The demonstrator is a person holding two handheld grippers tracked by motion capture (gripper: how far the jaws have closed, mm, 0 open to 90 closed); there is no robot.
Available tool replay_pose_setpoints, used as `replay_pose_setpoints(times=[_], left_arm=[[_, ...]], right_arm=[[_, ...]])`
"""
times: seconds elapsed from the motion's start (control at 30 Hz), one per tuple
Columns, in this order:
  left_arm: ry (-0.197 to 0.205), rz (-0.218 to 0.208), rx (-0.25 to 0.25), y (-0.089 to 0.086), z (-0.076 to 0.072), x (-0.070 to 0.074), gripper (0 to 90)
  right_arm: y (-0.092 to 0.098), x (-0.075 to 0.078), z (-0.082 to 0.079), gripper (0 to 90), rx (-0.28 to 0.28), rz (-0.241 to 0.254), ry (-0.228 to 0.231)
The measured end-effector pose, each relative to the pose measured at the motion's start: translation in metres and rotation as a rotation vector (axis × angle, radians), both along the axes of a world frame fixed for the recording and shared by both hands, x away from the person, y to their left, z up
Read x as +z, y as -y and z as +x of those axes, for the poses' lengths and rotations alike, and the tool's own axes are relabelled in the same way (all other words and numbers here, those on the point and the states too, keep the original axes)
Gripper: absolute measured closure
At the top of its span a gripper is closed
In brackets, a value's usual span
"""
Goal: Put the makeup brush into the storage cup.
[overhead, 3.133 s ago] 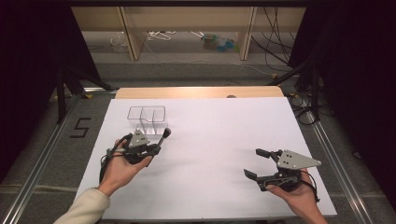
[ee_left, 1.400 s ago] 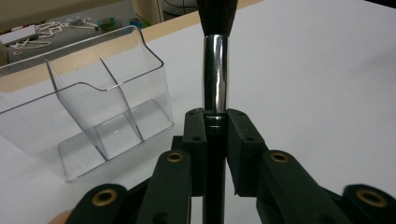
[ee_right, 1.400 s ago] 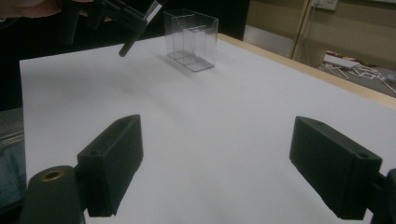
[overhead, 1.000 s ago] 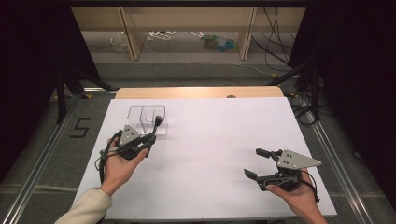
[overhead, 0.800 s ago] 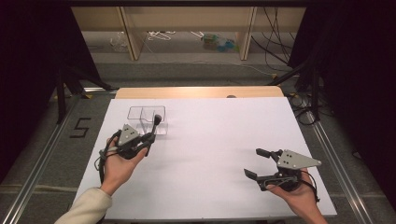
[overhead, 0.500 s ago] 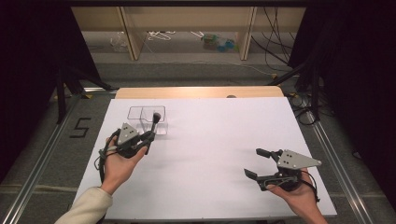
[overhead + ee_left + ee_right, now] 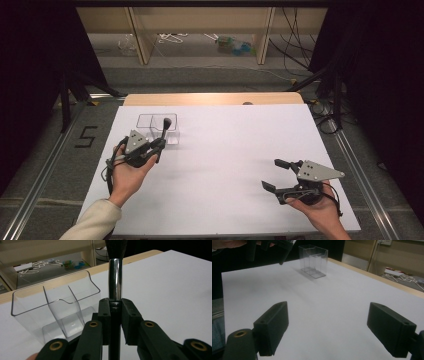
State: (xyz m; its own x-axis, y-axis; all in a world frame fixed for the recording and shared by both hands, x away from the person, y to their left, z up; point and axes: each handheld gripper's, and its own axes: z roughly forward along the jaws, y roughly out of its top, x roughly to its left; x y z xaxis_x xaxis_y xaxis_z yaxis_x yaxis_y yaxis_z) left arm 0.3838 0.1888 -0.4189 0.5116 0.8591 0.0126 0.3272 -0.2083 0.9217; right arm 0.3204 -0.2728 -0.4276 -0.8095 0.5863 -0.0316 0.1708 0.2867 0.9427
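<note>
White sheeting covers the table [image 7: 215, 165]. At upper left of the high view, a makeup brush with a chrome ferrule and dark bristles [image 7: 115, 277] is clamped upright in the left gripper [image 7: 159, 142], just beside a clear plastic divided organiser [image 7: 150, 125]. Misalignment risks striking a thin partition and tipping the container. The right gripper [image 7: 277, 175] is held open, empty, at lower right.

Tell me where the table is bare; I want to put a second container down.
The white tabletop is bare across its middle, between the clear plastic divided organizer at far left and the open right tool, and along the far right. It is crowded only near the organizer, where the left tool holds a black, chrome-collared makeup brush.
</note>
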Motion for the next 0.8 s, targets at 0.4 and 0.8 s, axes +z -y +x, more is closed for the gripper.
replay_pose_setpoints(times=[0.4,0.8], left_arm=[[0.016,0.000,0.004,0.0010,0.0046,0.0036,78.4],[0.025,-0.013,0.017,0.0028,0.0078,0.0059,78.4]], right_arm=[[0.0005,0.0004,-0.0002,18.3,-0.004,-0.001,0.000],[0.0003,0.0000,-0.0002,18.3,-0.008,0.002,0.002]])
